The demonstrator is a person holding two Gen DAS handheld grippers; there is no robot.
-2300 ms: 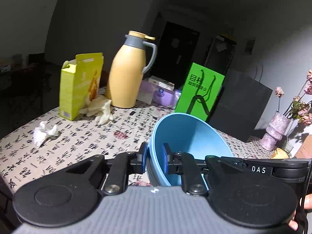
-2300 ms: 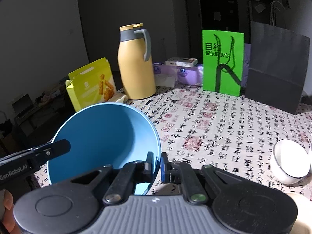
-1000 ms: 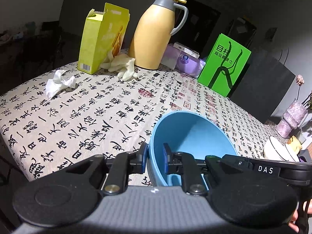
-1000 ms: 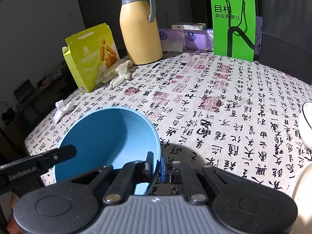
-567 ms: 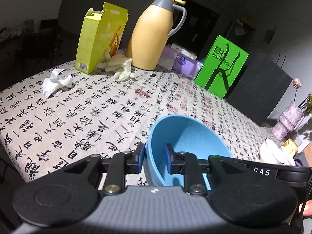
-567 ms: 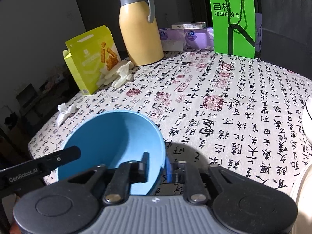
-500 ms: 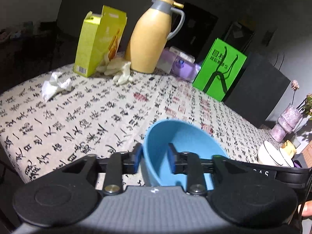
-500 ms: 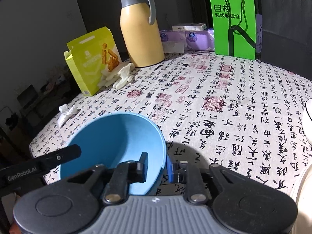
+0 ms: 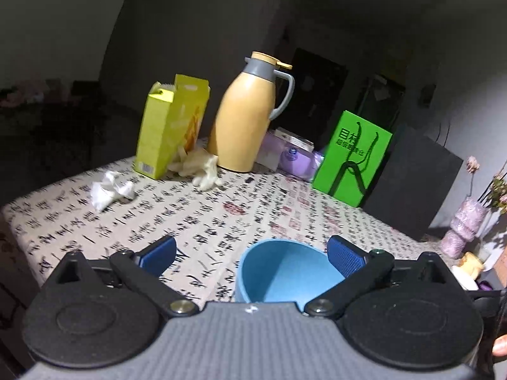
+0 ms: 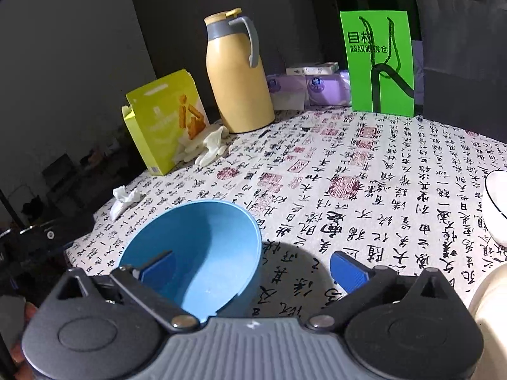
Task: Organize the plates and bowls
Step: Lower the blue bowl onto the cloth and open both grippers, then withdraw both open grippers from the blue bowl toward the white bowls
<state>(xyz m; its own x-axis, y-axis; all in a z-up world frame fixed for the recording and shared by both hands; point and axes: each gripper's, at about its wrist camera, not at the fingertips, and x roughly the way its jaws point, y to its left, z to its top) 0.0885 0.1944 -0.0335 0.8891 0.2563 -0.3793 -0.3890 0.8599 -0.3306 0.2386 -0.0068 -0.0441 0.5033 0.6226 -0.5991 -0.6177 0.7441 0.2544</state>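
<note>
The blue bowl (image 9: 285, 272) (image 10: 196, 243) rests on the calligraphy-print tablecloth (image 10: 364, 171) near the table's front left corner. My left gripper (image 9: 252, 253) has its jaws opening wide, with the bowl's near rim between them and neither blue pad touching it. My right gripper (image 10: 252, 267) is opening too; its left finger (image 10: 157, 266) hangs inside the bowl and its right finger (image 10: 347, 270) is outside, both off the wall. A white bowl (image 10: 496, 205) sits at the right edge of the right wrist view.
At the back stand a yellow thermos jug (image 10: 237, 76), a yellow-green carton (image 10: 161, 120) with pale gloves (image 10: 209, 145), purple tissue packs (image 10: 323, 88), a green bag (image 10: 378, 63) and a dark paper bag (image 9: 415, 186). A crumpled tissue (image 9: 109, 190) lies near the left table edge.
Both grippers were shut on the blue bowl's rim and have spread wide, letting it go. The bowl now sits on the table, and both grippers have drawn back a little.
</note>
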